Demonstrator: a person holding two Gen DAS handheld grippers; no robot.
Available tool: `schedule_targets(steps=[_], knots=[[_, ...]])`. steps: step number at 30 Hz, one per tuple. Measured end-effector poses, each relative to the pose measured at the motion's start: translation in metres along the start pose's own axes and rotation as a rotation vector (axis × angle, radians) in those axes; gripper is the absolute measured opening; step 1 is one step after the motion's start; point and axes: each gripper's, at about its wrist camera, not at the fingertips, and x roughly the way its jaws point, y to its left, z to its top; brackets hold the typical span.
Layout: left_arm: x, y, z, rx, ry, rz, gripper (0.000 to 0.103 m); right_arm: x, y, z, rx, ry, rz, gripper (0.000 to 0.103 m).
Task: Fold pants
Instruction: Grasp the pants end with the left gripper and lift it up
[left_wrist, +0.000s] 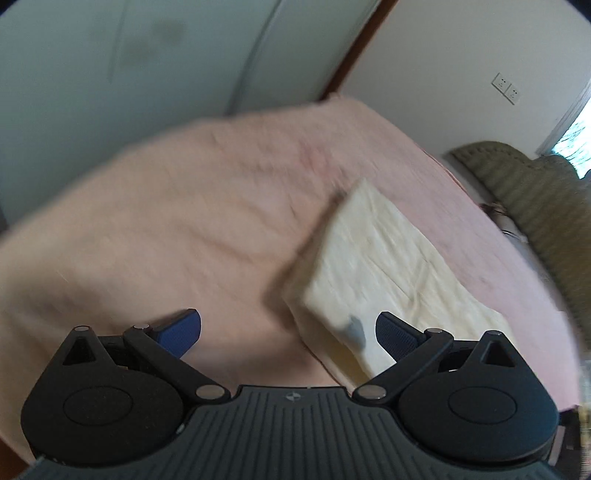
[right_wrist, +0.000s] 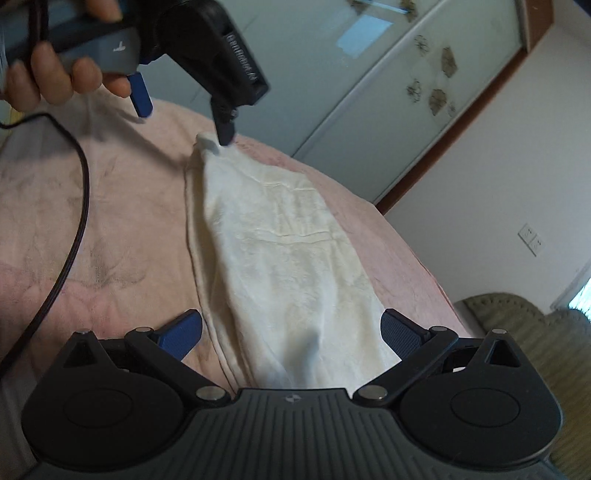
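Note:
Cream pants (right_wrist: 291, 258), folded into a long strip, lie on a pink bed sheet (right_wrist: 110, 229). My right gripper (right_wrist: 290, 334) is open, and the near end of the pants runs between its blue fingers (right_wrist: 400, 334). At the strip's far end a hand (right_wrist: 55, 77) holds my left gripper (right_wrist: 183, 114), open, one finger tip touching the far corner. In the blurred left wrist view the pants (left_wrist: 388, 273) lie to the right; my left gripper (left_wrist: 288, 332) is open, a corner of the cloth just inside its right finger (left_wrist: 395, 336).
A black cable (right_wrist: 74, 236) trails over the sheet at the left. A wardrobe with frosted doors (right_wrist: 369, 92) stands behind the bed. An olive quilted cushion (left_wrist: 535, 192) lies past the bed's right edge, below wall sockets (left_wrist: 506, 86).

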Motion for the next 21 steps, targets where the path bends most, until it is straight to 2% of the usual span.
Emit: schedule_targets(steps=[4,11,14,17,19,21], knots=[[0.002,-0.002,-0.004,-0.008,0.007,-0.019,0.102,0.014,0.007,0.015,-0.008,-0.010,0.006,0.103],[0.020,0.006,0.007,-0.099,0.050,-0.122,0.102,0.046,0.027,0.045,-0.059,-0.085,-0.013,0.101],[0.036,0.008,0.014,-0.160,0.087,-0.231,0.102,0.058,0.028,0.055,-0.087,-0.108,-0.022,0.097],[0.056,0.009,0.020,-0.213,0.123,-0.347,0.102,0.060,0.021,0.061,-0.076,-0.127,-0.059,0.098],[0.067,0.008,0.022,-0.245,0.134,-0.385,0.102,0.055,0.009,0.060,-0.026,-0.147,-0.071,0.098],[0.072,0.006,0.023,-0.269,0.115,-0.401,0.102,0.049,-0.004,0.059,0.021,-0.155,-0.018,0.098]])
